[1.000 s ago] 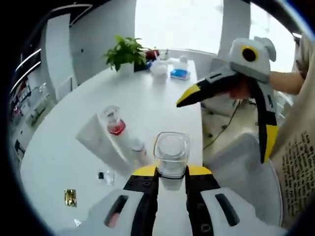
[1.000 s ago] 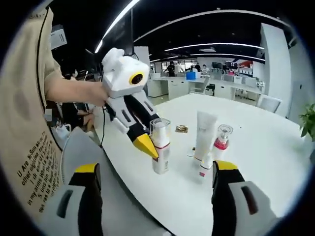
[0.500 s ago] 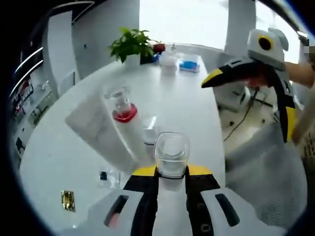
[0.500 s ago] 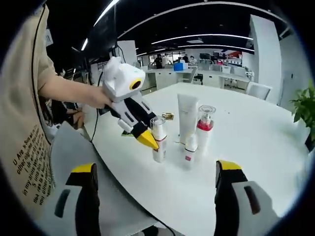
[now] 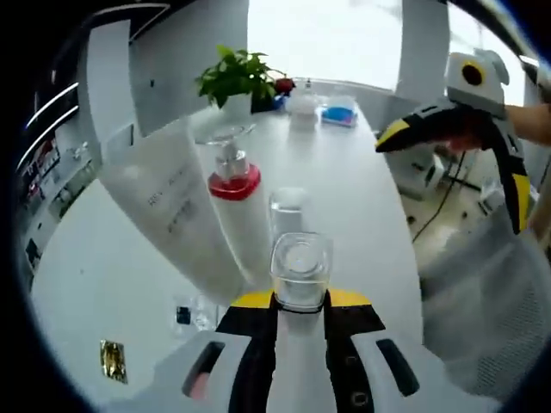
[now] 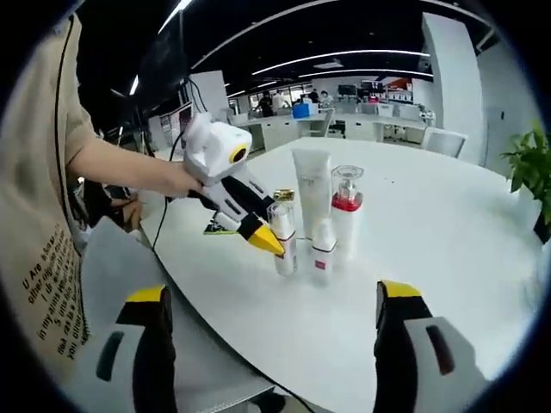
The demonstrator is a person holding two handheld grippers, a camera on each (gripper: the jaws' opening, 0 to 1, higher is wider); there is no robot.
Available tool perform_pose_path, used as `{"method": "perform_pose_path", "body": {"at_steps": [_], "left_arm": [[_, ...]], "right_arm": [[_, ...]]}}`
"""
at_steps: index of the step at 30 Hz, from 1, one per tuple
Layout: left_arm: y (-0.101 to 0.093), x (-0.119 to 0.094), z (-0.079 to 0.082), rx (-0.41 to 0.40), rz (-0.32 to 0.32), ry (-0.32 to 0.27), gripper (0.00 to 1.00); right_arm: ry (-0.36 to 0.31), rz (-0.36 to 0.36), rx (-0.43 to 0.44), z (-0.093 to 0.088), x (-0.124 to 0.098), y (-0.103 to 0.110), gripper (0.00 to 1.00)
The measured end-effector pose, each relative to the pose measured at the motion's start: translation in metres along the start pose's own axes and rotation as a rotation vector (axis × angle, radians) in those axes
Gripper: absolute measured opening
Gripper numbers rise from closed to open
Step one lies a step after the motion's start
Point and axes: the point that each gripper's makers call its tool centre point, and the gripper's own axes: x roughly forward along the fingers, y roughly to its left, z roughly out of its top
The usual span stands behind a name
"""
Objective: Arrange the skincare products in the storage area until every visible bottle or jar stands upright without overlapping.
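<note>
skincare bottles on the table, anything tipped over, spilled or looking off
Nothing stands out. In the right gripper view the white tube, the red-collared pump bottle, the small white bottle and the clear-capped bottle held by the left gripper all stand upright in a tight cluster, with no spill visible.

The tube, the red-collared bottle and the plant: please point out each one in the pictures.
Tube (image 6: 312, 185), right gripper view, middle of its white body.
Red-collared bottle (image 6: 346, 225), right gripper view, white body below the red collar.
Plant (image 5: 234, 76), left gripper view, the green leaves.
</note>
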Motion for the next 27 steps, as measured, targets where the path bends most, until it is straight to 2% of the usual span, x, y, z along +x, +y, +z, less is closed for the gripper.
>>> {"method": "perform_pose_path", "body": {"at_steps": [8, 17, 27], "left_arm": [[0.008, 0.01, 0.002, 0.004, -0.018, -0.028, 0.17], [0.011, 0.021, 0.004, 0.026, -0.029, -0.038, 0.17], [0.013, 0.029, 0.009, 0.069, -0.04, -0.036, 0.18]], "right_arm": [[-0.012, 0.006, 0.022, 0.0, 0.009, 0.0, 0.98], [-0.007, -0.001, 0.035, -0.005, 0.01, -0.008, 0.97], [-0.011, 0.001, 0.053, -0.008, 0.013, -0.006, 0.97]]}}
